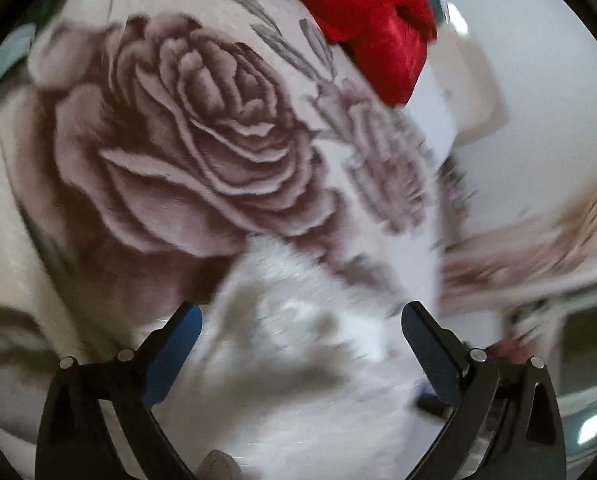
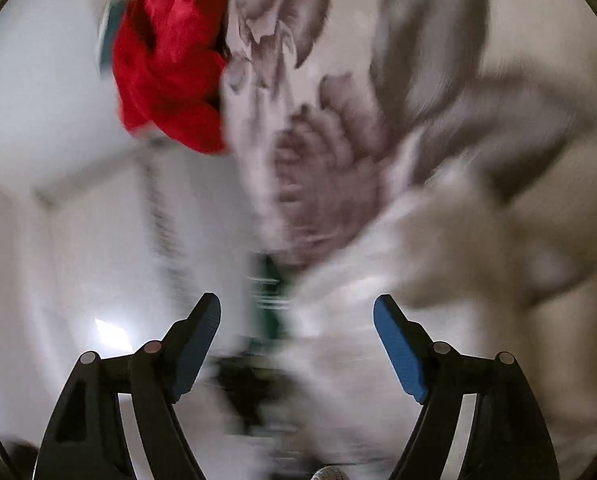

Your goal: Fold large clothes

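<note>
A large fleecy cloth printed with big grey-brown roses (image 1: pixel 202 140) fills most of the left wrist view, with a folded-over pale corner near the fingers. My left gripper (image 1: pixel 300 320) is open just above that corner and holds nothing. The same rose cloth (image 2: pixel 330 168) fills the middle and right of the blurred right wrist view. My right gripper (image 2: pixel 296 312) is open and empty above the cloth's edge.
A crumpled red garment (image 1: pixel 374 20) lies at the cloth's far edge; it also shows in the right wrist view (image 2: pixel 170 64). White table surface (image 1: pixel 538 120) lies to the right. A blurred pale patterned cloth (image 1: pixel 538 248) hangs at the right. A dark green object (image 2: pixel 270 292) is below, blurred.
</note>
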Motion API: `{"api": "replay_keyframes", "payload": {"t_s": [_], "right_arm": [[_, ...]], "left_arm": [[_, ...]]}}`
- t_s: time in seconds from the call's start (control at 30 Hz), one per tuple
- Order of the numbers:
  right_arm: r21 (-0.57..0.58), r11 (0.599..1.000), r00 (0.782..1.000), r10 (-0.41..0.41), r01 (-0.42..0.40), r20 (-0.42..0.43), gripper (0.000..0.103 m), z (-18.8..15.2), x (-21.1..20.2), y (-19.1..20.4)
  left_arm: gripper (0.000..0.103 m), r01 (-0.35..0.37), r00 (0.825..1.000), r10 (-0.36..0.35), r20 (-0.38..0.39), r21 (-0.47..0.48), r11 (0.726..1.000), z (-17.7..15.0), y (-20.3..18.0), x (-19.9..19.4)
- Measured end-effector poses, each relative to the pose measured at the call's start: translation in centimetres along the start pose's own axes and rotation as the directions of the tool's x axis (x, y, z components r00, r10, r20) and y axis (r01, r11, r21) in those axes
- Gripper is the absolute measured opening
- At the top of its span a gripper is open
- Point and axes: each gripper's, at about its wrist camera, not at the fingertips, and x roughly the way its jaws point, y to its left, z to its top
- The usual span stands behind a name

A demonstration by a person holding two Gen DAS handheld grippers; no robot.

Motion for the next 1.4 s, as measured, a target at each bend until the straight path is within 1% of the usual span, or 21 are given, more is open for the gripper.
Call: {"api": "replay_keyframes", "payload": {"t_s": [0.03, 0.1, 0.13, 0.17, 0.23, 0.3, 0.4, 0.5, 0.57, 0.63, 0.7, 0.73, 0.77, 0.83, 0.93, 0.97, 1.03, 1.13, 1.2, 1.3, 1.4], "right_arm": [[-0.1, 0.99, 0.994, -0.104, 0.101, -0.03, 0.081, -0.6, 0.3, 0.4], [-0.221, 0.957, 0.972, -0.214, 0.189, -0.096, 0.082, -1.7, 1.7, -0.5], [-0.27, 0.944, 0.961, -0.234, 0.189, -0.149, 0.082, -2.2, 3.1, -1.2], [-0.296, 0.938, 0.952, -0.243, 0.182, -0.186, 0.082, -2.6, 4.1, -2.3], [-0.353, 0.911, 0.906, -0.319, 0.213, -0.277, 0.083, -2.6, 8.0, -4.2], [-0.29, 0.943, 0.903, -0.263, 0.166, -0.34, 0.088, -2.0, 10.2, -6.6], [-0.159, 0.985, 0.919, -0.118, 0.061, -0.377, 0.093, -0.5, 12.5, -8.2], [-0.195, 0.98, 0.938, -0.106, 0.042, -0.33, 0.092, -0.9, 13.5, -7.1], [-0.168, 0.985, 0.953, -0.084, 0.036, -0.29, 0.076, -1.6, 13.1, -6.8], [-0.049, 0.999, 0.973, -0.013, 0.001, -0.231, 0.052, -2.5, 11.6, -7.4], [0.094, 0.993, 0.983, 0.079, -0.065, -0.163, 0.047, -4.0, 10.1, -8.1], [0.194, 0.973, 0.983, 0.145, -0.122, -0.11, 0.046, -5.4, 9.2, -8.8], [0.286, 0.941, 0.979, 0.2, -0.179, -0.046, 0.046, -7.4, 8.2, -9.5], [0.391, 0.882, 0.965, 0.252, -0.262, 0.078, 0.045, -12.0, 6.3, -10.0], [0.51, 0.801, 0.95, 0.245, -0.312, 0.196, 0.045, -20.3, 5.0, -10.3], [0.528, 0.796, 0.955, 0.225, -0.295, 0.193, 0.045, -21.9, 5.1, -10.4], [0.569, 0.806, 0.986, 0.144, -0.166, 0.084, 0.052, -25.9, 6.3, -11.5], [0.559, 0.829, 0.997, 0.019, 0.028, -0.078, 0.056, -27.0, 6.3, -13.2], [0.482, 0.871, 0.993, -0.04, 0.091, -0.115, 0.061, -25.9, 4.5, -12.9], [0.287, 0.936, 0.978, -0.182, 0.203, -0.101, 0.067, -22.1, 1.7, -9.7], [0.074, 0.961, 0.963, -0.26, 0.266, -0.076, 0.074, -17.9, 0.7, -6.3]], "left_arm": [[0.102, -0.072, 0.997, 0.072, 0.0, 0.073, 0.995, -0.7, -0.8, 0.2], [0.102, -0.192, 0.981, 0.193, 0.015, 0.191, 0.963, -2.3, -1.7, 1.1], [0.102, -0.233, 0.972, 0.236, 0.013, 0.218, 0.948, -2.8, -1.5, 1.8], [0.102, -0.301, 0.95, 0.312, -0.009, 0.228, 0.926, -3.2, -0.8, 3.4], [0.103, -0.315, 0.939, 0.334, -0.082, 0.183, 0.931, -3.1, 1.7, 5.9], [0.103, -0.284, 0.943, 0.293, -0.16, 0.078, 0.956, -2.4, 4.7, 7.6], [0.103, -0.248, 0.952, 0.246, -0.18, 0.014, 0.969, -1.4, 6.1, 7.3], [0.103, -0.272, 0.952, 0.277, -0.13, 0.056, 0.961, -1.3, 5.2, 5.4], [0.103, -0.293, 0.951, 0.299, -0.083, 0.075, 0.953, -1.4, 4.5, 3.6], [0.103, -0.33, 0.943, 0.332, -0.017, 0.077, 0.941, -1.6, 4.2, 1.5], [0.103, -0.449, 0.893, 0.447, 0.05, 0.079, 0.89, -2.3, 4.4, -0.5], [0.103, -0.511, 0.859, 0.506, 0.08, 0.079, 0.856, -2.9, 4.9, -1.9], [0.103, -0.534, 0.845, 0.527, 0.091, 0.07, 0.843, -3.4, 5.4, -2.8], [0.103, -0.537, 0.842, 0.534, 0.08, 0.018, 0.844, -5.1, 7.2, -5.4], [0.103, -0.534, 0.845, 0.535, 0.03, -0.015, 0.845, -8.4, 8.7, -8.1], [0.103, -0.541, 0.841, 0.541, 0.014, -0.005, 0.841, -9.5, 8.7, -8.5], [0.103, -0.547, 0.836, 0.548, -0.022, 0.027, 0.836, -12.2, 8.5, -8.8], [0.103, -0.532, 0.838, 0.54, -0.078, 0.097, 0.841, -16.0, 7.3, -7.9], [0.103, -0.517, 0.842, 0.531, -0.091, 0.139, 0.844, -18.0, 6.1, -6.9], [0.102, -0.52, 0.845, 0.533, -0.039, 0.164, 0.838, -18.9, 4.8, -6.4], [0.102, -0.534, 0.839, 0.544, -0.004, 0.184, 0.825, -18.4, 4.4, -5.5]]}}
